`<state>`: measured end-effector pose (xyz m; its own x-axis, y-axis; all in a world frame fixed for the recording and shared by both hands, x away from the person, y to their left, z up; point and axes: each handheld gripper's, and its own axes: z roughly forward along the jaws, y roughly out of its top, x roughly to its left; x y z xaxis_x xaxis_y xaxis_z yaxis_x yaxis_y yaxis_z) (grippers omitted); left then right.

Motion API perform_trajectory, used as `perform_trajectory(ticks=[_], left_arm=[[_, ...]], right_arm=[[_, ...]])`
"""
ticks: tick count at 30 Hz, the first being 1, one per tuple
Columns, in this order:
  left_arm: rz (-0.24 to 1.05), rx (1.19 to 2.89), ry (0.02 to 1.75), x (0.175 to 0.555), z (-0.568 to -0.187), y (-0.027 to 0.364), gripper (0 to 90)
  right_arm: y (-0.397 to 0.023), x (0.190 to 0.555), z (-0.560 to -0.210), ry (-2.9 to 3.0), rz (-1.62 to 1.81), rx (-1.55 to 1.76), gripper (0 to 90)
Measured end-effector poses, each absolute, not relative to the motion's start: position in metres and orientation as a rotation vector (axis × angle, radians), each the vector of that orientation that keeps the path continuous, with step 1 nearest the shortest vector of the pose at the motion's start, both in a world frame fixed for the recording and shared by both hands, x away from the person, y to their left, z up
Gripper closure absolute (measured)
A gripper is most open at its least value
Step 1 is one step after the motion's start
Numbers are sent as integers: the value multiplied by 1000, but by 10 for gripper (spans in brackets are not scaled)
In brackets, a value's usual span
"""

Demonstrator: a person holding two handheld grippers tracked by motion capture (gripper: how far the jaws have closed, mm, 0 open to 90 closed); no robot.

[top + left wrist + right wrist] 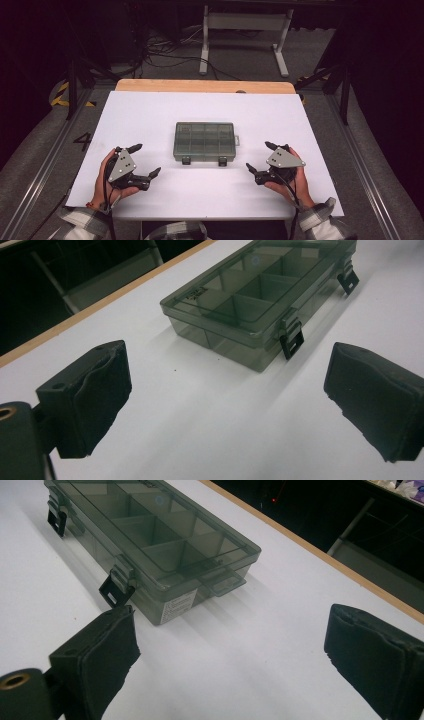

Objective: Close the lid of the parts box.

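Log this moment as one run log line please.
left gripper: open, empty | right gripper: open, empty | compartment box: lid shut, between grippers, untouched | latches: hanging loose at near edge

High view: overhead, facing forward and down across the whole table [150,195]. Left and right gripper views: low, close, from opposite sides; all share the compartment box [205,140].

A dark "4" is marked on the grey floor [45,150] left of the table; the box's label [178,608] is unreadable.
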<state>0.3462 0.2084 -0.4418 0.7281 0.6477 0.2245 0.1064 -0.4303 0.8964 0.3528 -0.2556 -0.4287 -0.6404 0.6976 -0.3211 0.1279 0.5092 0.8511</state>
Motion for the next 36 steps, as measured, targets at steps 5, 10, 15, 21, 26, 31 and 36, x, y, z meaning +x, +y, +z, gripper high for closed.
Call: perform_trajectory(ticks=[5,10,15,21,26,31,36], left_arm=[[697,1947,585,344,-443,213,55],[703,1945,598,341,-445,218,56],[698,1943,615,340,-447,226,55],[711,1947,635,337,-449,233,55],[713,1938,651,335,-450,239,55],[713,1936,662,334,-451,243,55],[712,1936,676,332,-452,246,54]], right_arm=[[-260,350,-429,2079,1103,680,73],[-264,347,-430,2072,1090,685,74],[-270,344,-432,2064,1080,691,73],[-276,339,-434,2051,1079,702,73],[-286,335,-438,2041,1078,735,73],[-294,331,-441,2031,1073,764,70],[-301,327,-443,2025,1067,780,69]])
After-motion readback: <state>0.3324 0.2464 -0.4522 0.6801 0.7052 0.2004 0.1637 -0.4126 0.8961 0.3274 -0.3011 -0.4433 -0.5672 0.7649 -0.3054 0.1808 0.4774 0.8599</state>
